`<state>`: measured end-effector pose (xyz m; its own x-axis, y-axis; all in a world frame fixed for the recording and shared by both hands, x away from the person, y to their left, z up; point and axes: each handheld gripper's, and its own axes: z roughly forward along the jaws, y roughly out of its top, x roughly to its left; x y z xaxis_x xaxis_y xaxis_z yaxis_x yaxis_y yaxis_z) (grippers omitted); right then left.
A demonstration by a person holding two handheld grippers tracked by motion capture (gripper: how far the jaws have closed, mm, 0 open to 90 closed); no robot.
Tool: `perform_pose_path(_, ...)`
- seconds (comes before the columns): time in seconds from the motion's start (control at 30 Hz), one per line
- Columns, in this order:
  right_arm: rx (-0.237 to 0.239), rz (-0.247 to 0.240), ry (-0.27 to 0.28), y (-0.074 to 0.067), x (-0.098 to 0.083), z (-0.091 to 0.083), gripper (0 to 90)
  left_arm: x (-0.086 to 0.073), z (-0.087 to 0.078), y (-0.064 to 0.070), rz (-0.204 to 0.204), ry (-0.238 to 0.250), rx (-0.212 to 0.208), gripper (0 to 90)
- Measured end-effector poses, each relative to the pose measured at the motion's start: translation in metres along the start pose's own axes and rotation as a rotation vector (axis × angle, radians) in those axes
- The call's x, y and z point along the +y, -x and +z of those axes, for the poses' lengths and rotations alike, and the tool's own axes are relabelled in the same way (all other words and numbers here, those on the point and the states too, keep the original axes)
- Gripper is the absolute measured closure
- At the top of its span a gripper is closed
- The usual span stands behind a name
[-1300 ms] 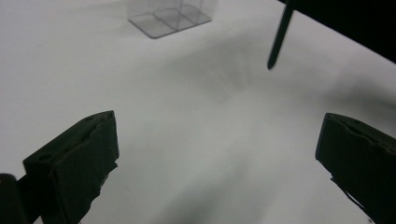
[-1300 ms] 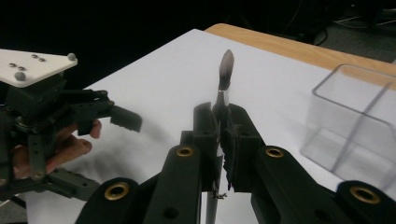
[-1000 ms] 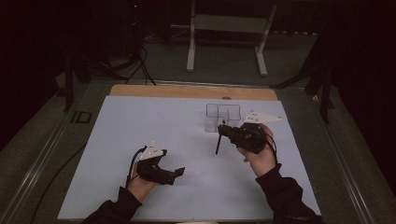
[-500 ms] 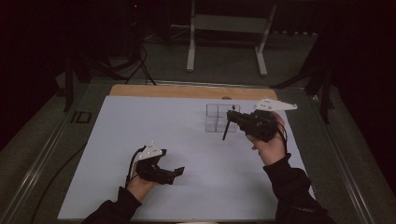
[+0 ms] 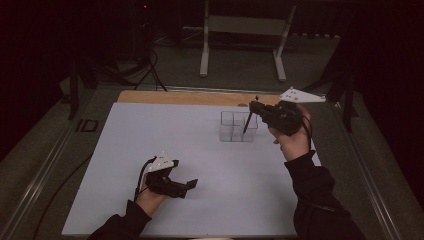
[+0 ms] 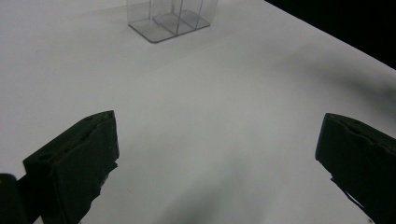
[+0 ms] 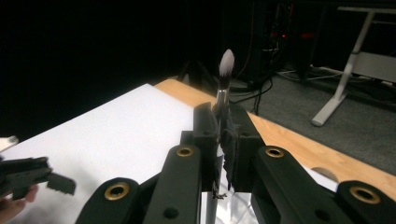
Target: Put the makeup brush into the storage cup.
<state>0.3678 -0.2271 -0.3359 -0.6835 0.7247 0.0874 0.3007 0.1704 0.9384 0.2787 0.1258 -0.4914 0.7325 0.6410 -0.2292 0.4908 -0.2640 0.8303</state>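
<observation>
My right gripper (image 5: 254,106) is shut on a slim make-up brush (image 5: 247,122), held in the air over a clear divided box (image 5: 230,128). The brush hangs tilted, its dark handle end low over the box. In the right gripper view the pale bristle tip (image 7: 226,65) sticks up past the shut right gripper (image 7: 223,116). My left gripper (image 5: 190,186) rests low on the white mat near the front left, open, with nothing between its jaws. The left gripper view looks between the wide-apart jaws of the left gripper (image 6: 219,123) toward the clear box (image 6: 170,18) farther off.
A white mat (image 5: 150,145) covers the table, with a strip of bare wood (image 5: 175,97) along its far edge. A small dark item (image 5: 87,125) lies off the mat's left side. A stand's pale legs (image 5: 204,50) rise on the floor beyond.
My right hand has risen and moved away toward the far right, carrying the brush, whose lower end now hangs over the clear box. The left hand has stayed put.
</observation>
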Motion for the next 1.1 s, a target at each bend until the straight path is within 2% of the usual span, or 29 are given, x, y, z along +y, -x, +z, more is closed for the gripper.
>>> perform_pose_path(0.23,-0.010,-0.004,0.019,0.012,0.010,0.012,84.3,0.000,0.000,0.000,0.002,-0.001,0.001,0.9)
perform_pose_path(0.43,-0.022,0.010,0.007,0.023,0.011,0.028,84.3,-0.001,0.000,-0.001,0.001,0.004,0.000,0.9)
perform_pose_path(0.57,-0.042,0.014,-0.012,0.033,0.008,0.040,84.3,-0.001,-0.001,-0.001,0.003,0.003,-0.003,0.9)
perform_pose_path(0.77,-0.046,0.035,-0.022,0.047,-0.001,0.055,84.3,-0.001,0.000,-0.001,0.001,0.006,-0.003,0.9)
perform_pose_path(0.9,-0.056,0.039,-0.037,0.051,-0.007,0.063,84.3,-0.001,-0.001,0.000,0.009,0.003,0.003,0.9)
perform_pose_path(1.1,-0.062,0.018,-0.070,0.054,-0.015,0.074,84.3,-0.001,0.000,0.000,0.009,0.001,-0.001,0.9)
